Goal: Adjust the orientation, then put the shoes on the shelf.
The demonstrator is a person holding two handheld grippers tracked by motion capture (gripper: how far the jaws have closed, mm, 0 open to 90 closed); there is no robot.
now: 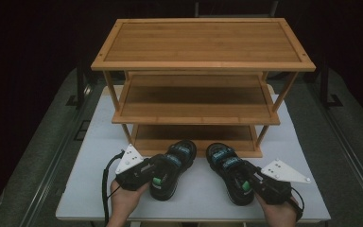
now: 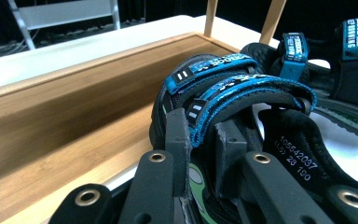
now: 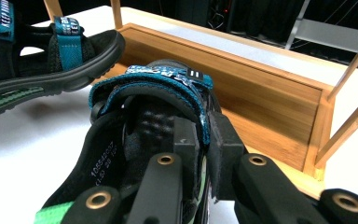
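Two black sandals with blue straps lie side by side on the white table, toes toward a bamboo shoe rack. My left gripper is shut on the left sandal; in the left gripper view its jaws pinch that sandal's blue strap. My right gripper is shut on the right sandal, and in the right gripper view its jaws clamp the edge of that sandal's blue strap. Each gripper view also catches the other sandal off to the side.
The rack has three open tiers; its bottom shelf sits just past the sandals' toes, with a raised front rim. The white table has bare room left and right of the sandals. The surroundings are dark.
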